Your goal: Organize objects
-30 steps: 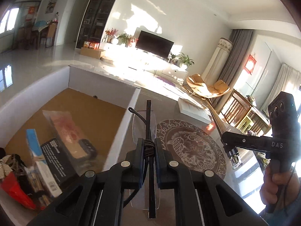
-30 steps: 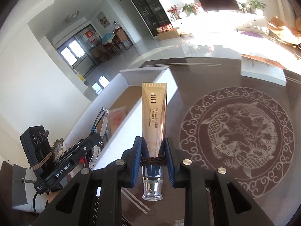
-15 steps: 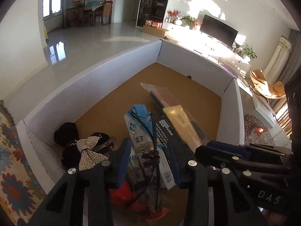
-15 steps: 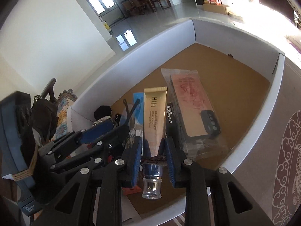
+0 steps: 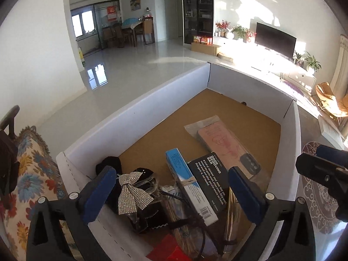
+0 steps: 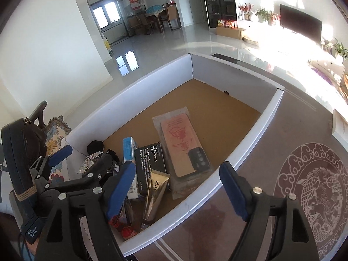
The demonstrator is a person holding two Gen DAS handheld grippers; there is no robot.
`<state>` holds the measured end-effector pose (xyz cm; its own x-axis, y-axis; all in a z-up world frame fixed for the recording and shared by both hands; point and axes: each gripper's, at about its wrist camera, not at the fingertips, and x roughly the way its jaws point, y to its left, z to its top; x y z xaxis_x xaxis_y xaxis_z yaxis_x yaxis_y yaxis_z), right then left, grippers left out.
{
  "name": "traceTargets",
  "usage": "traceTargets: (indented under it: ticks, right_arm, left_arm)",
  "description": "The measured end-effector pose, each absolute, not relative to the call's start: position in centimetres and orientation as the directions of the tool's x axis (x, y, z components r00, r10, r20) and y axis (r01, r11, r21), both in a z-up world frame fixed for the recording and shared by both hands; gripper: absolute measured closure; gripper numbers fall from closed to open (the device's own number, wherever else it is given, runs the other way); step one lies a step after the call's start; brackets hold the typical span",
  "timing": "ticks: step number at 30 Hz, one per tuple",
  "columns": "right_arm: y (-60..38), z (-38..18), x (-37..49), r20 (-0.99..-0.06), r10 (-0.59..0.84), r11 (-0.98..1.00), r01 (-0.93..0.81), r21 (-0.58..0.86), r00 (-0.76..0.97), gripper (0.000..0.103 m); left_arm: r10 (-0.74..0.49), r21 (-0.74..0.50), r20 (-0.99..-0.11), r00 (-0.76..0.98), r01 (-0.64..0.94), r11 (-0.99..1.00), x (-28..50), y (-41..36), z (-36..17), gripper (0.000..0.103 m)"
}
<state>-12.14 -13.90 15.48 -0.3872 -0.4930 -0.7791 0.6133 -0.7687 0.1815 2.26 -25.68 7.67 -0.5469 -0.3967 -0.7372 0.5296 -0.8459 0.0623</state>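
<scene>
A white cardboard box [image 5: 152, 100] with a brown floor holds a pile of small items. My left gripper [image 5: 171, 195] hovers over its near corner, jaws opening wide, nothing between the pads. Under it lie a sparkly bow [image 5: 130, 193], a blue carton [image 5: 184, 180], a black "odor removing bar" box [image 5: 208, 182] and the glasses [image 5: 174, 196], partly buried. My right gripper [image 6: 178, 189] is over the box's near wall [image 6: 141, 87], jaws opening, holding nothing. The gold tube [image 6: 155, 193] lies free in the box below it. The left gripper [image 6: 84, 158] shows beside it.
A bagged phone case [image 6: 182, 148] lies mid-box; the far half of the box floor is bare. To the right is the dark glass table with a round fish medallion [image 6: 315, 195] and a white book [image 6: 341, 126]. A floral cushion [image 5: 28, 174] sits left of the box.
Both grippers swung left from over the table to over the box. The left let go of the glasses and the right let go of the gold tube; both went from shut to wide.
</scene>
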Motion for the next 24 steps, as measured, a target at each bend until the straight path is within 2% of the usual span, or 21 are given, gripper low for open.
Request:
traceTargets:
  ticks: [3, 7, 24]
  right_arm:
    - [-13.9, 15.6, -12.3, -0.778, -0.484, -0.778, 0.605, 0.172, -0.401, 0.023]
    - [-13.9, 15.5, -12.6, -0.78, -0.477, -0.786, 0.594, 0.171, -0.406, 0.023]
    - [-14.6, 14.8, -12.0, -0.781, -0.485, -0.777, 0.604, 0.179, -0.393, 0.023]
  left_arm:
    - [-0.382, 0.085, -0.753, -0.536, 0.497, -0.864, 1.7, -25.2, 7.9, 0.0]
    - [-0.327, 0.002, -0.767, -0.552, 0.509, -0.861, 2.1, -26.0, 8.2, 0.0]
    - [-0.381, 0.024, -0.73, -0.568, 0.535, -0.845, 2.8, -25.5, 8.3, 0.0]
